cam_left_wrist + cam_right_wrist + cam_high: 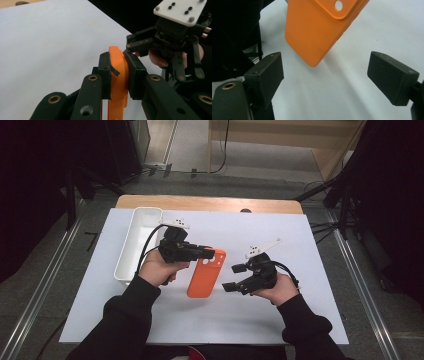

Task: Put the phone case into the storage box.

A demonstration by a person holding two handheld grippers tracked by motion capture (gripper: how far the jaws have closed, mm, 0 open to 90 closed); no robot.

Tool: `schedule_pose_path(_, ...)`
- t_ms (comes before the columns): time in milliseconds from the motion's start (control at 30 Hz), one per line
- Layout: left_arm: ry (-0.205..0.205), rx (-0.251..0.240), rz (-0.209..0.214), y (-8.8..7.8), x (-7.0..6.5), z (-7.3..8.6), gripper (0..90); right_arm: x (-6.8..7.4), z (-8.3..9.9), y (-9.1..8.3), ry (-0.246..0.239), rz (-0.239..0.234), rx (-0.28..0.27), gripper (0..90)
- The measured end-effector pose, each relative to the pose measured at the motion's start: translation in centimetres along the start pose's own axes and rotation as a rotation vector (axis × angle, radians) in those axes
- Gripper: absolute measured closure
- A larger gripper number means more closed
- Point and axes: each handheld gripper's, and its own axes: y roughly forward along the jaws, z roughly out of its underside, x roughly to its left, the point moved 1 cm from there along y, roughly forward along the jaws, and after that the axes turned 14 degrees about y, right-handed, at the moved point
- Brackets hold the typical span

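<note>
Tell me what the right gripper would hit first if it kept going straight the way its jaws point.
Most likely the orange phone case: it lies just ahead of the open right gripper, whose jaws stand apart on either side of its near corner. The left gripper holds the case's other end. Depth is hard to judge.

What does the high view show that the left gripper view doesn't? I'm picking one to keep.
High view alone: the white bin at the table's left, both sleeves, and the orange phone case at full length. Left gripper view alone: the left gripper with its jaws pressed on the case's edge. Both share the case, the white table sheet and the right gripper, jaws apart.
</note>
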Motion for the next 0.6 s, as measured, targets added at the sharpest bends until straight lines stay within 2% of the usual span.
schedule_pose_path(233,0.048,0.011,0.045,0.1,-0.6,0.1,76.4,-0.1,-0.2,-1.0,-0.033,-0.006,0.002,12.7)
schedule_pose_path(367,0.057,0.010,0.068,0.2,-0.6,0.1,76.5,-0.1,-0.3,-1.3,-0.049,-0.017,0.015,13.1)
schedule_pose_path(500,0.070,0.025,0.089,0.2,-0.6,0.2,76.5,0.0,-0.5,-1.5,-0.087,-0.008,0.045,13.3)
schedule_pose_path(600,0.072,0.037,0.098,0.3,-0.5,0.4,76.5,-0.2,-0.8,-1.8,-0.083,-0.023,0.054,13.3)
